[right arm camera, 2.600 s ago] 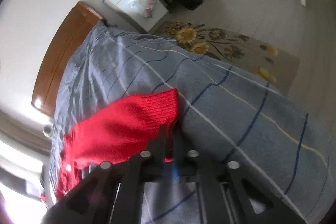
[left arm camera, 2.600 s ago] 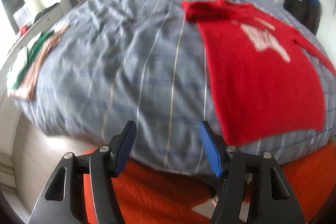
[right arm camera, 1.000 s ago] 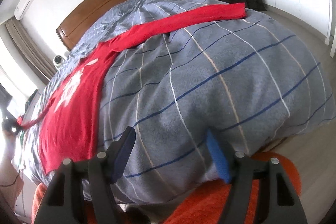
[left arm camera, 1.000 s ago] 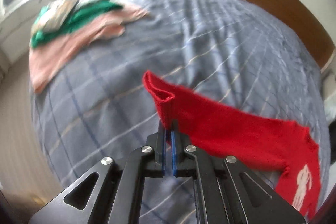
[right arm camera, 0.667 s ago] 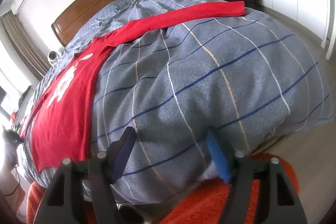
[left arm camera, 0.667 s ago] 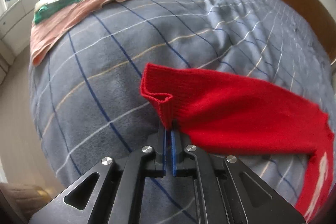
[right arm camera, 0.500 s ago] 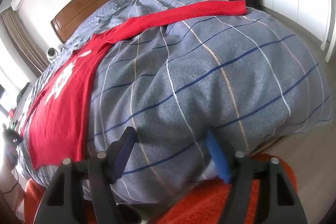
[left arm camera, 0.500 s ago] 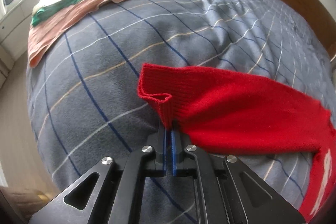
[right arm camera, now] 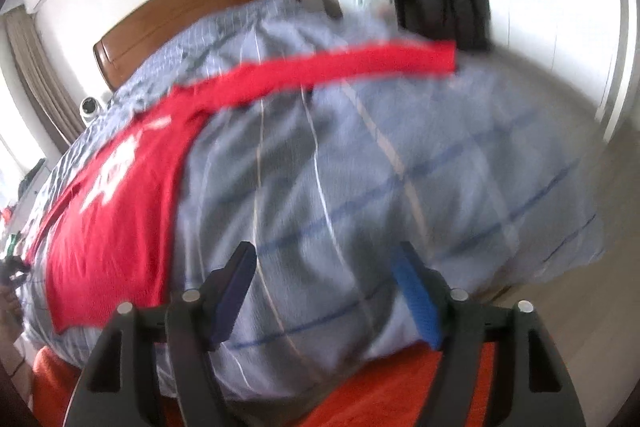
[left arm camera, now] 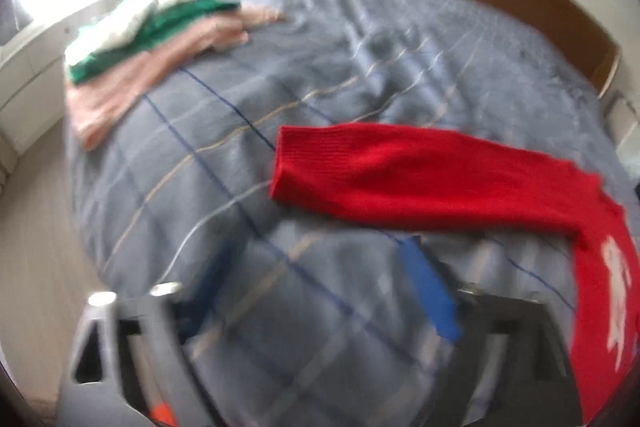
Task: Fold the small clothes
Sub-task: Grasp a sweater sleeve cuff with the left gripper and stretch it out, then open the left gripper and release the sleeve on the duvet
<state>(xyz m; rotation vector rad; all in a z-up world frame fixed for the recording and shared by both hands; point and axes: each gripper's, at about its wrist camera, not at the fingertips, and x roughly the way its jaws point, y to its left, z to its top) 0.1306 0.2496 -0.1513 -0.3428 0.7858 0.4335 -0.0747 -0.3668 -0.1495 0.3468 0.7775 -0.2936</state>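
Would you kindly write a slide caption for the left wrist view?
Open left gripper above the bed, facing a flat red sleeve.

1. A red knit sweater (left arm camera: pixel 420 179) with a white chest print lies spread flat across the bed.
2. Both sleeves (right arm camera: pixel 360 63) stretch straight out sideways.
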